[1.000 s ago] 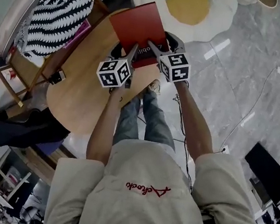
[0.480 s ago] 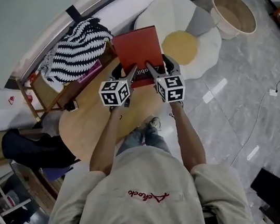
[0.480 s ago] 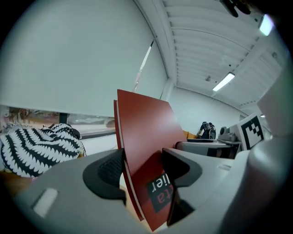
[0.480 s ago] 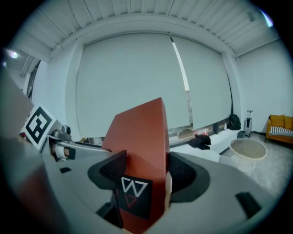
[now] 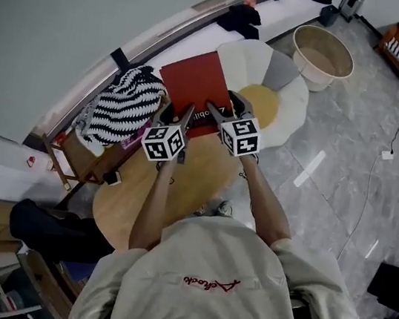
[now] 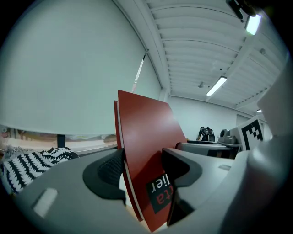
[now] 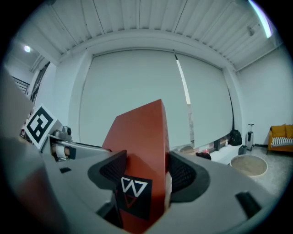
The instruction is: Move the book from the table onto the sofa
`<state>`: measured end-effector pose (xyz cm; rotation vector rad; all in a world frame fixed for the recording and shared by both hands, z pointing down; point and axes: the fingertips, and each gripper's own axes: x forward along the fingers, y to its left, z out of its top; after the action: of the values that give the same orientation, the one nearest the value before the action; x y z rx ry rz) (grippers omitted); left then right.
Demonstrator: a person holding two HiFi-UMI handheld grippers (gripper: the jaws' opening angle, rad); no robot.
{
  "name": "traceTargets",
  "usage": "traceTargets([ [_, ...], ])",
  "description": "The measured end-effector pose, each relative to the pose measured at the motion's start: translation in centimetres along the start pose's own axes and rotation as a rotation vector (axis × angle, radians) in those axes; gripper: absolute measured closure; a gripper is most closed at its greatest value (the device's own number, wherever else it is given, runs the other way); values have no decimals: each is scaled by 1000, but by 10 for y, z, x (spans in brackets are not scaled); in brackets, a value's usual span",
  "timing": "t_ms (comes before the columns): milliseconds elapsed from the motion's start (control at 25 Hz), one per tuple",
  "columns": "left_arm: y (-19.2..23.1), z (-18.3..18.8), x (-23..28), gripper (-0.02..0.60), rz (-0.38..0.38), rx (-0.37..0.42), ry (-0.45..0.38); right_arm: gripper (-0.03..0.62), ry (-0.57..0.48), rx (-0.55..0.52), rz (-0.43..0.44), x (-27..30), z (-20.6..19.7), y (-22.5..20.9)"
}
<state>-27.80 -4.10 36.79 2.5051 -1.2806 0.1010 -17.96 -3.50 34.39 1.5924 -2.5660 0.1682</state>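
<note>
I have the red book [image 5: 194,86] pinched at its near edge by both my left gripper [image 5: 178,112] and right gripper [image 5: 225,109], tilted up over the round wooden table's [image 5: 181,178] far side.

Lower edge of book [image 6: 145,137] is sunk between left claw [image 6: 144,167] pads; label print half covered, not readable. Right claw [image 7: 145,170] pads cover the book's base likewise. Head view: cover title too small to read; table [image 5: 201,174] near side hidden under person's arms [image 5: 151,192] and torso.
</note>
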Motion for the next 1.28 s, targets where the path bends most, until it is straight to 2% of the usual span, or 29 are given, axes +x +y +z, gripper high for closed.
traceTargets([
  [280, -11, 35, 4, 328, -35, 39, -43, 327, -57, -31, -38, -6, 35, -7],
  [480, -41, 39, 24, 328, -103, 62, -38, 327, -82, -11, -105, -28, 38, -35],
  [720, -112, 33, 63, 328, -236, 86, -13, 327, -91, 0, -241, -84, 34, -94],
  [1000, -223, 11, 106, 328, -424, 111, 36, 327, -90, 23, -440, -178, 21, -167],
  [1280, -310, -9, 128, 328, -562, 128, 76, 327, -92, 45, -585, -254, 9, -215],
])
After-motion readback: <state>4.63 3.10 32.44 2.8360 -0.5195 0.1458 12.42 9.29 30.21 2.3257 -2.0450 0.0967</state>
